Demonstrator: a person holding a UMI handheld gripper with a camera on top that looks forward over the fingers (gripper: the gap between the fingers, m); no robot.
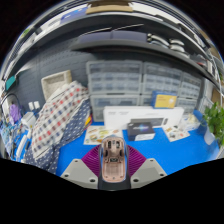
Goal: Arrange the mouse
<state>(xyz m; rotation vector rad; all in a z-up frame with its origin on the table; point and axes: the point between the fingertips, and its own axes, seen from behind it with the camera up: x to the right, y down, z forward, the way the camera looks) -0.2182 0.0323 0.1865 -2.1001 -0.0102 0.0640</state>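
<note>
A beige-pink computer mouse [114, 158] sits between my gripper's [114, 163] two fingers, lifted above the blue table [170, 152]. The magenta pads [95, 160] press against both of its sides. The mouse's front with its wheel points away from me. Its rear end is hidden low between the fingers.
A white box [143, 119] with a dark device in front of it stands ahead on the blue table. Papers and cards [100, 133] lie to its left. A chair draped in plaid cloth [58, 120] stands at the left, a green plant [214, 122] at the right, drawer cabinets [112, 82] behind.
</note>
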